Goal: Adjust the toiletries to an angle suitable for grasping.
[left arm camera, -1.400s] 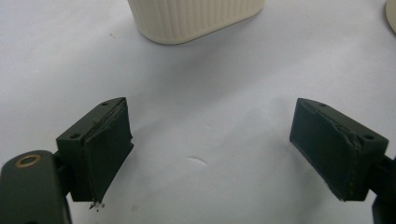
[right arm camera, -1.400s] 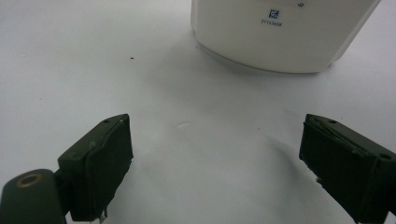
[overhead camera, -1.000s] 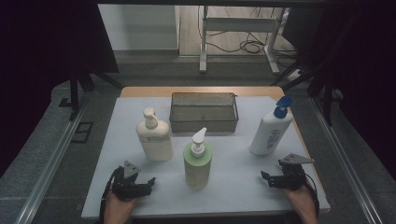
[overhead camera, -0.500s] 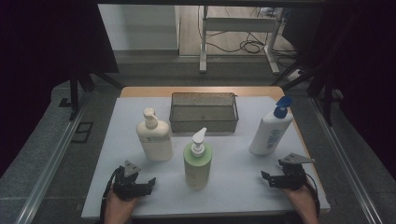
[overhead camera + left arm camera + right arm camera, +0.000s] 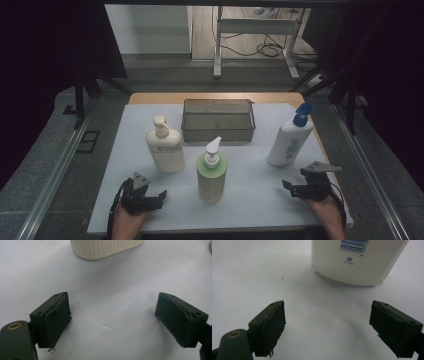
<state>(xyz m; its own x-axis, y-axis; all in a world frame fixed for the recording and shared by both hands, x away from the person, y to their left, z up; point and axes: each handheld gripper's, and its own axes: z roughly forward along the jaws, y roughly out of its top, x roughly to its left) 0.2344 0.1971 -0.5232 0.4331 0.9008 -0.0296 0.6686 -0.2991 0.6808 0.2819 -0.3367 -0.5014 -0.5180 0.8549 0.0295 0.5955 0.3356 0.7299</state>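
Bottles stand upright ahead of both my hands: the ribbed cream pump bottle (image 5: 165,148) just beyond my left gripper (image 5: 150,199), the smooth white bottle with the blue cap (image 5: 290,141) just beyond my right gripper (image 5: 292,188). Each has its long axis vertical, so a side-on grip suits. Left jaws gape wide over bare white tabletop (image 5: 255,190); right jaws have just been closing slightly, with nothing between them. The green pump bottle (image 5: 211,172) stands between my hands, before the wire basket (image 5: 218,121).

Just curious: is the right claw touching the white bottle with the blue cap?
Apart. The right gripper view shows bare table between the open right claw and the white bottle.
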